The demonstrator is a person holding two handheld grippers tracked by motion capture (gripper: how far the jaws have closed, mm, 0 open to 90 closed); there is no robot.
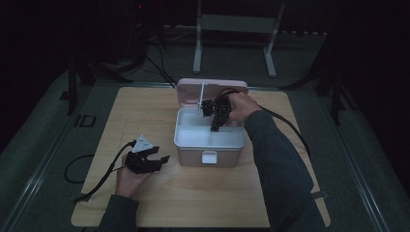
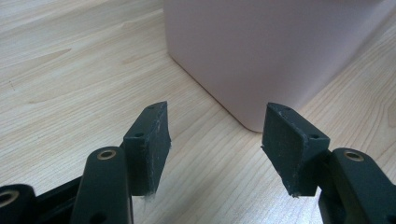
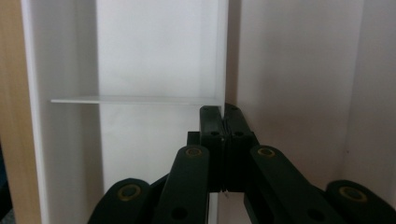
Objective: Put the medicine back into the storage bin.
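A dark room surrounds 1 light wooden bench (image 1: 145,116), with 1 white metal stand (image 1: 237,29) on the floor beyond its far edge. 1 pale pink plastic box (image 1: 209,155) with a white tray inside sits near the middle of the bench, lid up towards the far edge. 2 black grippers: the right gripper (image 3: 225,122), pressed together, dips into the tray; the left gripper (image 2: 217,144), spread and holding nothing, rests near the box's front left corner.
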